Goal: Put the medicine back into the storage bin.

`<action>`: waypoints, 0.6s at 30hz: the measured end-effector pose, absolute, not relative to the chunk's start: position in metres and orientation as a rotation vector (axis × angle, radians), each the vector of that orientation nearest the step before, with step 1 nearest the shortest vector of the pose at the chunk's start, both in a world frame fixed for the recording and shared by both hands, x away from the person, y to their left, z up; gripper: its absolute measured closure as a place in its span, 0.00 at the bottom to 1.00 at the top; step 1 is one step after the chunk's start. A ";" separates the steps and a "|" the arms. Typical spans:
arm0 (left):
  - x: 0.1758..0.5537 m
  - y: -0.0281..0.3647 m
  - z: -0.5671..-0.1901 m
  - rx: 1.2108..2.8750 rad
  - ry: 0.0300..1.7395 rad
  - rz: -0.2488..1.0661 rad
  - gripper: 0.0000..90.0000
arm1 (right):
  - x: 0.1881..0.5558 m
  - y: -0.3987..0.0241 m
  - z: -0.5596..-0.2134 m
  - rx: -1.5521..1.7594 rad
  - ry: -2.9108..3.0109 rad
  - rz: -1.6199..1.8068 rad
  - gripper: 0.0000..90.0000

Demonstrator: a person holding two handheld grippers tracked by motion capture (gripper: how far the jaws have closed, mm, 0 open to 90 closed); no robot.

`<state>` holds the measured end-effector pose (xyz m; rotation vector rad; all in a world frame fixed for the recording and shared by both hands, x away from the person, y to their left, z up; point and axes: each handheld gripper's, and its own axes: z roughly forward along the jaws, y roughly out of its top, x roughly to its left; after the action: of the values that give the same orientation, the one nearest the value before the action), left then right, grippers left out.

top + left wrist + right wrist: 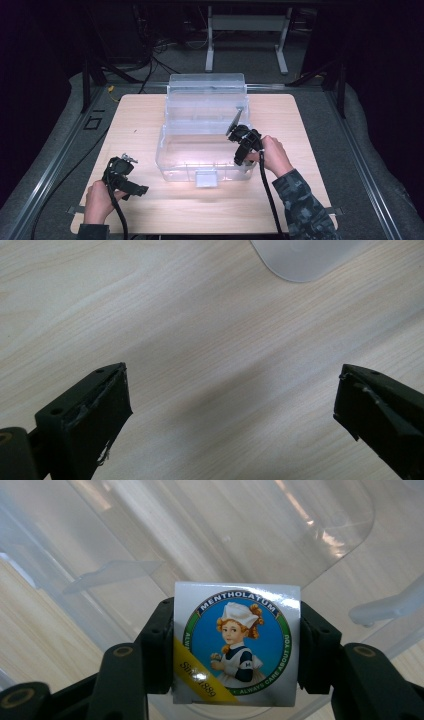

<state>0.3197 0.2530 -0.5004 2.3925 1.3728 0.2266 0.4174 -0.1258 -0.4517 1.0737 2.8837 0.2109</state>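
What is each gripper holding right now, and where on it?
The right gripper clamps a Mentholatum box by its two opposite side faces, over the clear bin. The left gripper is open and holds nothing.

The Mentholatum box (236, 644) has both side faces covered by the right gripper's (236, 650) jaws; its lower edge runs off the right gripper view; in the high view its label is too small to read; the clear bin (307, 257) shows just one rounded corner in the left gripper view.
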 end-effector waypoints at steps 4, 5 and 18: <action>0.320 0.253 -0.501 2.393 1.375 0.222 0.02 | 0.418 -0.125 -0.454 1.076 2.888 0.205 0.50; 0.320 0.253 -0.501 2.393 1.375 0.222 0.02 | 0.418 -0.125 -0.454 1.066 2.889 0.203 0.50; 0.320 0.253 -0.500 2.390 1.374 0.229 0.02 | 0.419 -0.123 -0.457 1.066 2.890 0.168 0.50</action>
<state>0.3198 0.2529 -0.5004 2.3903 1.3740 0.2288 0.4185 -0.1230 -0.4571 1.0661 2.8905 0.1683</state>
